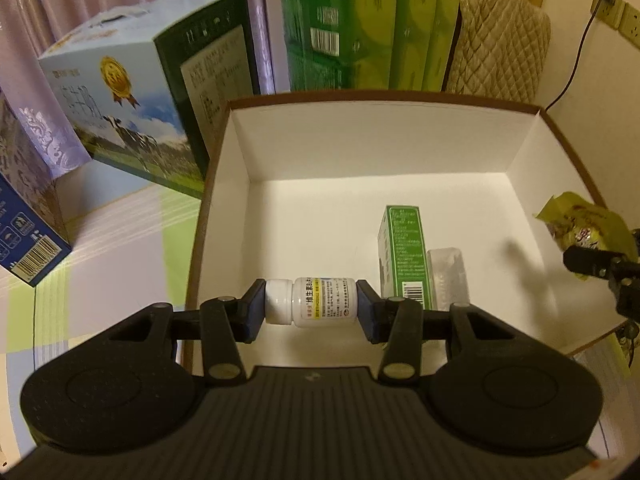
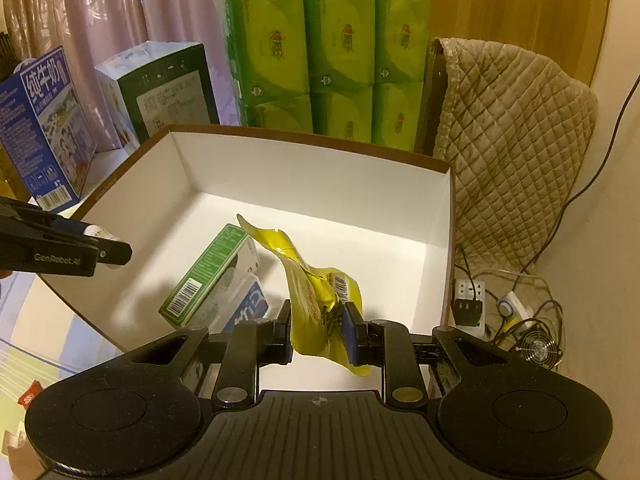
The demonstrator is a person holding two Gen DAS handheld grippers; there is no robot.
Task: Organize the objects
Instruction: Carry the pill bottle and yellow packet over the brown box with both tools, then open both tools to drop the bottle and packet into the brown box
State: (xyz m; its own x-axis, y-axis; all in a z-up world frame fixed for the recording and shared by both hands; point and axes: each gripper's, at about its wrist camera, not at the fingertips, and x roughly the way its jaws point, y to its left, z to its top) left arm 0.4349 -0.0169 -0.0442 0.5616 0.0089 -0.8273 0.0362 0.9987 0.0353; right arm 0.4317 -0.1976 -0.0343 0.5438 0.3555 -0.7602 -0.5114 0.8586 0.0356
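A brown-rimmed box with white walls [image 1: 244,148] [image 2: 192,160] lies open in both views. My left gripper [image 1: 310,304] is shut on a small white pill bottle [image 1: 316,302], held sideways above the box's near-left floor. My right gripper [image 2: 318,330] is shut on a crumpled yellow snack packet [image 2: 316,284] over the box's right half; the packet [image 1: 584,228] also shows at the right edge of the left wrist view. Inside the box stands a green carton [image 1: 402,256] [image 2: 206,274] with a clear plastic-wrapped item [image 1: 446,276] beside it.
A milk carton with a cow picture [image 1: 132,92] and a blue carton [image 1: 28,224] stand left of the box. Green tissue packs [image 2: 328,64] rise behind it, with a quilted cover [image 2: 508,152] to the right. Power strips and cables [image 2: 480,300] lie on the floor at right.
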